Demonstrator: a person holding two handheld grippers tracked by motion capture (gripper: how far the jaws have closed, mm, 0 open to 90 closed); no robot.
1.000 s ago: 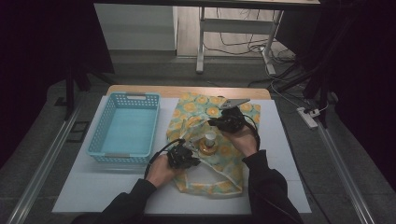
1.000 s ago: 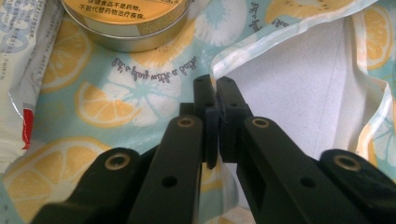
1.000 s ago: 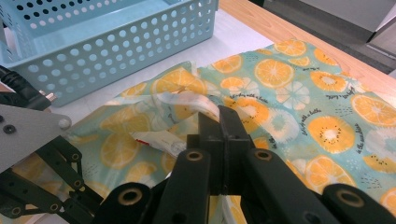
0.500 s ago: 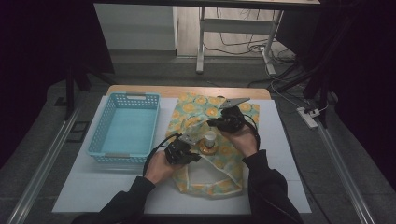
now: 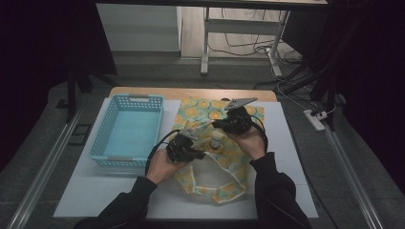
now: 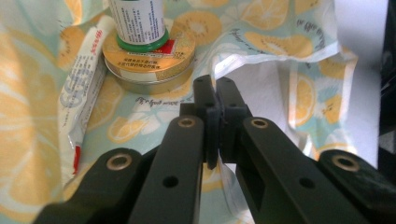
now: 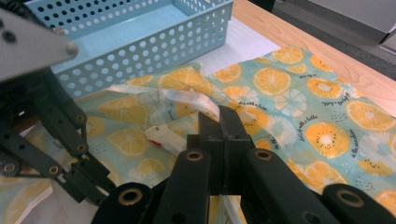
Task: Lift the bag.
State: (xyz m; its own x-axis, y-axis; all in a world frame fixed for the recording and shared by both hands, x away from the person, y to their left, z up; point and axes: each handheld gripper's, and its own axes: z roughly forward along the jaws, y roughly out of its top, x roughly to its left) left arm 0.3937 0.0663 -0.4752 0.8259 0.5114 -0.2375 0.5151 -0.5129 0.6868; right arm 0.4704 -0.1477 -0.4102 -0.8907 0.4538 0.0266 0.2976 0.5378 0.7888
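while pinched by both grippers, citrus-print bag (image 5: pixel 224 164)

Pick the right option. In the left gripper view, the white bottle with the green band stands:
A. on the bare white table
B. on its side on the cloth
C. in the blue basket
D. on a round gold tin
D: the bottle stands upright on the gold tin, which rests on the fruit-print cloth.

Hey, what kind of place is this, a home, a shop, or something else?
Most likely a lab or recording workspace, not a home. A white table stands in a dark, curtained room, cables and a power strip lie on the floor, and a blue basket and a lemon-print bag are laid out as props.
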